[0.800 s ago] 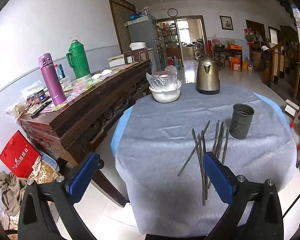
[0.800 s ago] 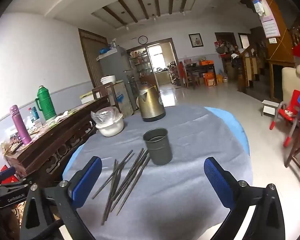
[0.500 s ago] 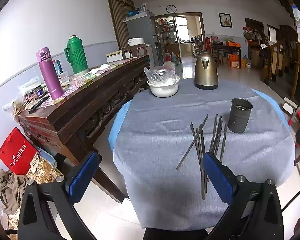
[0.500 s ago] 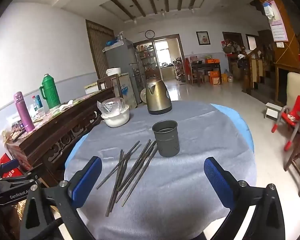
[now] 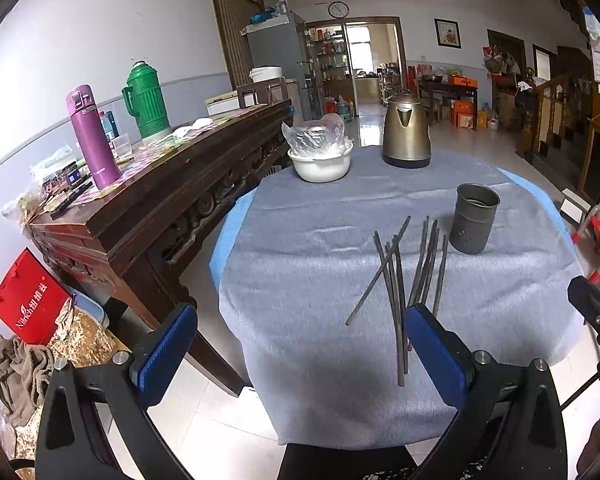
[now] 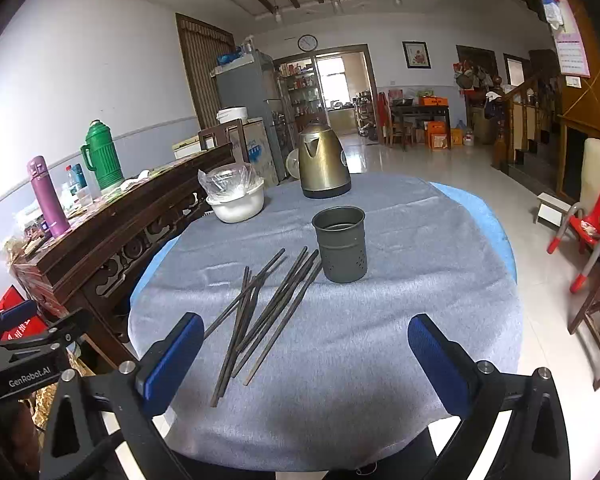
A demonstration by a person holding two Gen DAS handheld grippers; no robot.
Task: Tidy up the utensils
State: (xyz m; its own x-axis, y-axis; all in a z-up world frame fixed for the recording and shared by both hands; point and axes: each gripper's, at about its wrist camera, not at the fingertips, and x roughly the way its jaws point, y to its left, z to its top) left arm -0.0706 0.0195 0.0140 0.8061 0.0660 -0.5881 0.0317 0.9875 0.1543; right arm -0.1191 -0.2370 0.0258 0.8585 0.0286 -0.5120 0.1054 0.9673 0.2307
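Note:
Several dark chopsticks lie loose on the grey cloth of the round table, next to an upright dark metal utensil cup. In the right wrist view the chopsticks lie left of and before the cup. My left gripper is open and empty, above the table's near edge, its right finger beside the chopsticks' near ends. My right gripper is open and empty, near the table's front edge, short of the chopsticks.
A white bowl with a plastic bag and a brass kettle stand at the table's far side. A wooden sideboard with a purple flask and a green thermos runs along the left. A red chair is at the right.
Both grippers have moved lower and closer over the table, so the chopsticks and cup appear nearer. Both stay open. Nothing on the table has moved.

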